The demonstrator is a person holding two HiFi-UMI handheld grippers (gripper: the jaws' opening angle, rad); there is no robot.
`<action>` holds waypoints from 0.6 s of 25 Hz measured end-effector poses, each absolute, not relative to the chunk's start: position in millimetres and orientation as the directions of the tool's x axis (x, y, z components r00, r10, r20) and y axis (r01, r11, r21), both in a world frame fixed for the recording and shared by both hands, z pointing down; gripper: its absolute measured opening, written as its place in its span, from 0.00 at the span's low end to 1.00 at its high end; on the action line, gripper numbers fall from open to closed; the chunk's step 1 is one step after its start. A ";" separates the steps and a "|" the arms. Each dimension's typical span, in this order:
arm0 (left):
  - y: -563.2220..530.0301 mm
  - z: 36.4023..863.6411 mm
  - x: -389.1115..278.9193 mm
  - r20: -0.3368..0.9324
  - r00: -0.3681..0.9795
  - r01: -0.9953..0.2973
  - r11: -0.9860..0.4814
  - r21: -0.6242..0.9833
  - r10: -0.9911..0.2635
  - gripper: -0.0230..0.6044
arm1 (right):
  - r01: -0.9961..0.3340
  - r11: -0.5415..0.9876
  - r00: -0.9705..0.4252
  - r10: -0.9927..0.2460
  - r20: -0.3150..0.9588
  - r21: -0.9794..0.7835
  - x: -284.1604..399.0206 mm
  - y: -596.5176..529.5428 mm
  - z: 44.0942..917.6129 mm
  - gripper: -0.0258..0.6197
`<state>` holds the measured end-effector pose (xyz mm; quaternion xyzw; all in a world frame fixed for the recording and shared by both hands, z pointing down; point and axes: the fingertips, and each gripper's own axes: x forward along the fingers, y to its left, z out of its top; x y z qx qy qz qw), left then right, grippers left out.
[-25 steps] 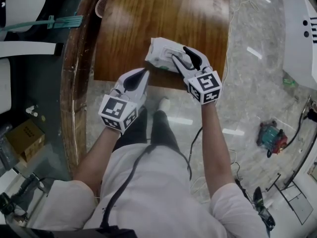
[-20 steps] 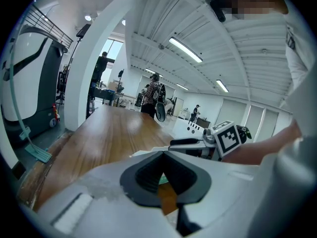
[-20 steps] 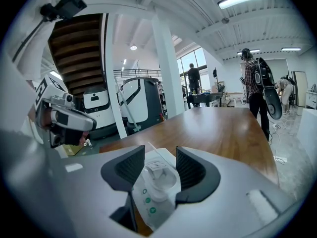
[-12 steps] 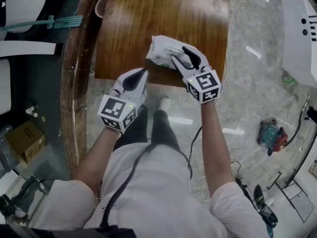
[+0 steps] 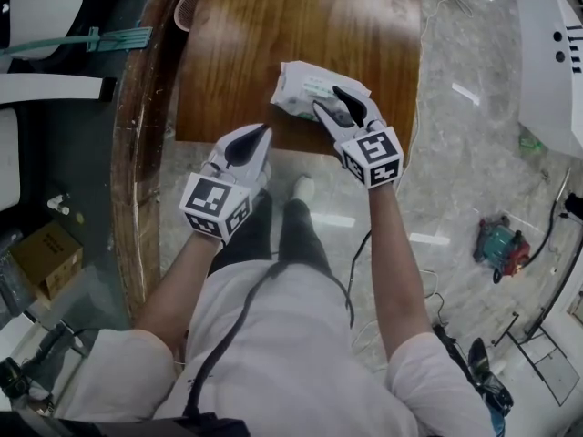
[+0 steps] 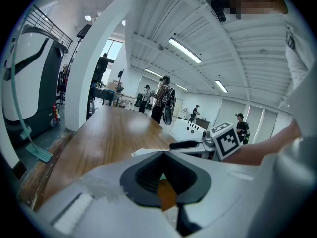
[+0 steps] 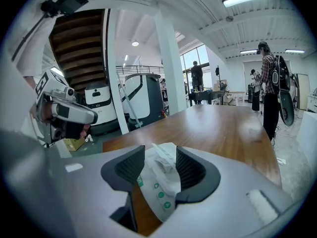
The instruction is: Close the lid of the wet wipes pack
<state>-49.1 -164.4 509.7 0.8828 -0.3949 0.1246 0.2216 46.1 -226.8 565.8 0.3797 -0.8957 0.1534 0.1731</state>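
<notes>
The white wet wipes pack (image 5: pixel 296 87) lies on the wooden table (image 5: pixel 273 25) close to its front edge. In the right gripper view the pack (image 7: pixel 161 180) shows green print, and its lid flap (image 7: pixel 159 151) stands up a little. My right gripper (image 5: pixel 328 98) is over the pack's right end, open, with one finger on each side of the flap (image 7: pixel 160 152). My left gripper (image 5: pixel 260 133) hovers at the table's front edge, left of the pack and apart from it. It is shut with nothing in it (image 6: pixel 162 153).
Marble floor lies beyond the table's right and front edges. On it are a red and teal tool (image 5: pixel 499 248) and a white machine (image 5: pixel 556 53). A green-handled tool (image 5: pixel 118 39) and a cardboard box (image 5: pixel 46 248) are at the left. People stand far behind the table (image 6: pixel 109 133).
Hardly anything differs. The right gripper has edged slightly farther over the pack. The left gripper has stayed put.
</notes>
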 end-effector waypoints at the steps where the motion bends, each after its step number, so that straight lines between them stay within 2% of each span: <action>1: -163.9 509.6 -49.7 0.395 0.657 -0.752 -0.590 0.293 -0.642 0.04 | -0.733 0.666 -0.651 -0.625 0.430 -0.141 45.2 -225.8 566.7 0.34; 15: -158.3 508.2 -59.3 0.394 0.661 -0.749 -0.595 0.291 -0.639 0.04 | -0.711 0.694 -0.648 -0.587 0.485 -0.110 28.3 -212.9 577.0 0.34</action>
